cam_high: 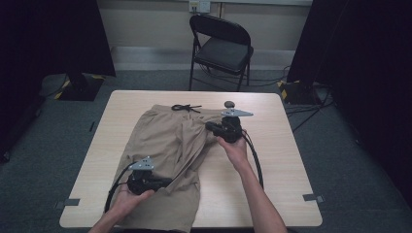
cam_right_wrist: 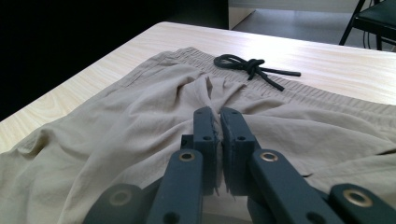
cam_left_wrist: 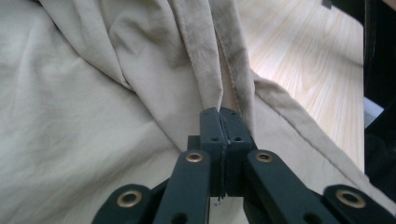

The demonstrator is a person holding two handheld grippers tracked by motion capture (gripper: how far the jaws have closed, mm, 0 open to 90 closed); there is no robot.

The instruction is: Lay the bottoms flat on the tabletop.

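shorts hem: the beige shorts (cam_high: 167, 155) hang past the near edge of the table (cam_high: 286, 160); you lose the hem at the bottom of the high view
pinched fabric: where your left gripper (cam_left_wrist: 219, 114) clamps the shorts, the cloth between its pads is hidden
waist grip: your right gripper (cam_right_wrist: 218, 114) is closed into a bunched fold near the black drawstring (cam_right_wrist: 252, 66); what the pads catch is hidden
forearms: both cut off below the table's near edge

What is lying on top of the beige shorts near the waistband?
A knotted black drawstring lies on the waistband of the beige shorts. Both tools, left and right, pinch the fabric. The wooden table beneath the shorts is covered there.
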